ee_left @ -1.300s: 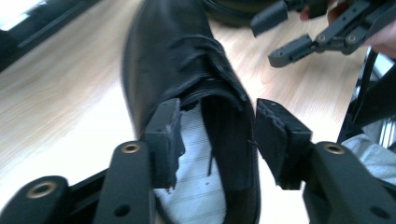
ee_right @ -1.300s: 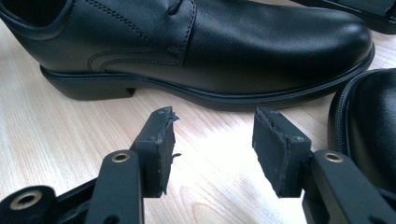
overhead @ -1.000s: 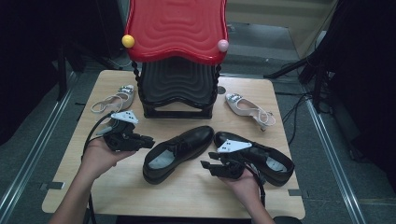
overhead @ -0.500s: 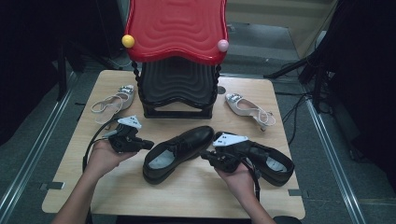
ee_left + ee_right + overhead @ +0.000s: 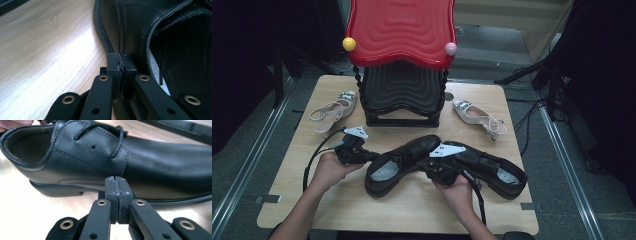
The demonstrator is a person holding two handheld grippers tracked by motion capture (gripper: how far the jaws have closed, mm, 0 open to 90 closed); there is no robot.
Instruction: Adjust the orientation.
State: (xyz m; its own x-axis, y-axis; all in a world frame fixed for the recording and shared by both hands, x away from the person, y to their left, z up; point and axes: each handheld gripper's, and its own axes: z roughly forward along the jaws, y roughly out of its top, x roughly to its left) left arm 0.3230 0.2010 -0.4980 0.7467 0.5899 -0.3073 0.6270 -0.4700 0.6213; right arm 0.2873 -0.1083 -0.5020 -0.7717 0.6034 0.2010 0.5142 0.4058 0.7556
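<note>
high view: near the front edge of the tabletop (image 5: 337, 210), the left hand (image 5: 328, 169) holds the left gripper (image 5: 371, 156) against the heel end of the left black shoe (image 5: 399, 162), which lies diagonally at the tabletop's middle, toe toward the rack. the left gripper view shows its jaws clenched with the pads meeting beside the shoe's welt, so no leather appears to be caught between them. the right hand (image 5: 457, 187) holds the right gripper (image 5: 426, 167) at the shoe's opposite flank; the right gripper view shows its jaws clenched on nothing, tips just short of the sole edge (image 5: 75, 188). judged step: squaring or sliding this shoe with closed tips. push low, on the sole rather than the upper, with both grippers opposed and level, to keep the shoe from rolling. the right black shoe (image 5: 489, 167) lies just beside, toward the right edge. farther back stands the red-topped rack (image 5: 401, 60), with one pale sandal (image 5: 332, 110) by the left edge and another (image 5: 479, 117) by the right.
</note>
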